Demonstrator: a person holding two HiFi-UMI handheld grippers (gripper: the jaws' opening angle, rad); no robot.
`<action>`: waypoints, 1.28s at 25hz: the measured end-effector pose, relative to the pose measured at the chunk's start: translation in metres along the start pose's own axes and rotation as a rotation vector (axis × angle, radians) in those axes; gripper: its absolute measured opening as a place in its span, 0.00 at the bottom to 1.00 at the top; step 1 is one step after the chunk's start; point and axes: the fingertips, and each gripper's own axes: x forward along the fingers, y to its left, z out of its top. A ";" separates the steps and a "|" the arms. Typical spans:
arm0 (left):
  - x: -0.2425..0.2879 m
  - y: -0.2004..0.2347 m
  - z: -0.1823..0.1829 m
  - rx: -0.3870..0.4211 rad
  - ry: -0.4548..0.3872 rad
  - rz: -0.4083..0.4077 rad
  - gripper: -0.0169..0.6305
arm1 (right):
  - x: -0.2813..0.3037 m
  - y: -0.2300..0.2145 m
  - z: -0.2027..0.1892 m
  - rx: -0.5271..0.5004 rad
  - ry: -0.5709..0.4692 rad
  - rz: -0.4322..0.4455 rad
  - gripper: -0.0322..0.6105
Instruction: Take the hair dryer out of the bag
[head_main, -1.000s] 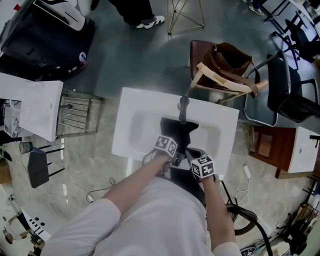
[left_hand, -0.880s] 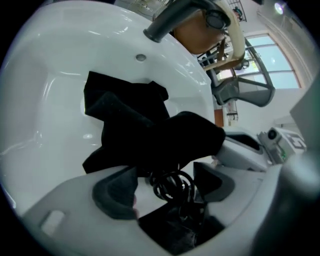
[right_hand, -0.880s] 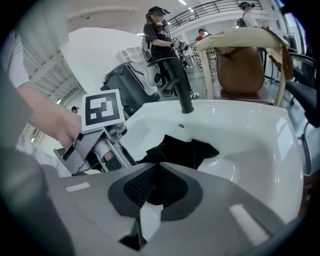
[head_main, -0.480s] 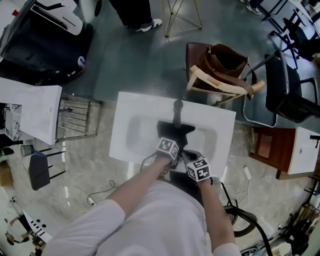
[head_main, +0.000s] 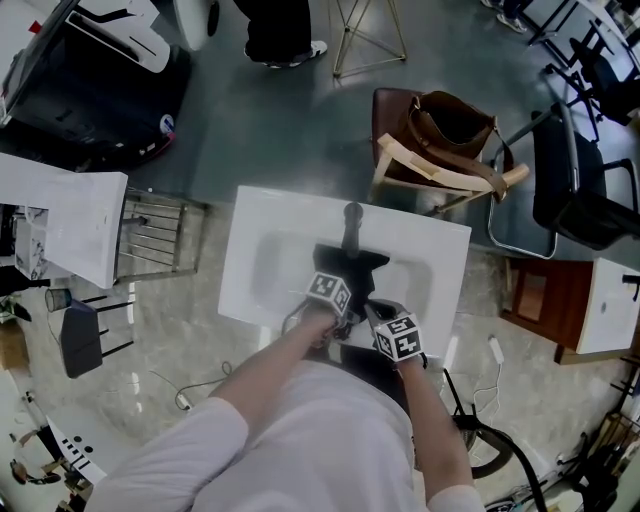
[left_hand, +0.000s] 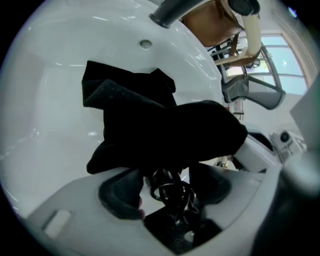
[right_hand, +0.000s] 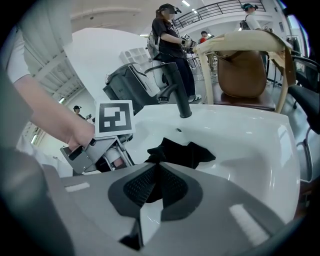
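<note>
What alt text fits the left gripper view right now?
The left gripper, its jaws closing, has a coiled black cord between them, not yet pinched, just under the edge of a black bag lying in a white sink basin. A dark faucet juts in at the top.

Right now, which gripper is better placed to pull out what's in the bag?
The left gripper, probably: its jaws are closing around a coiled black cord at the black bag edge, while the right gripper is shut on the bag's fabric.
</note>
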 end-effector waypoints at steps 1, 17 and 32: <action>-0.002 0.000 0.000 -0.013 -0.007 -0.010 0.46 | -0.001 -0.002 0.000 0.001 0.000 0.001 0.08; 0.011 0.011 -0.001 0.140 0.097 0.189 0.59 | 0.000 -0.005 -0.006 -0.015 0.015 0.022 0.08; 0.010 0.016 -0.007 0.071 0.116 0.127 0.40 | -0.004 -0.021 -0.003 -0.034 0.016 0.015 0.08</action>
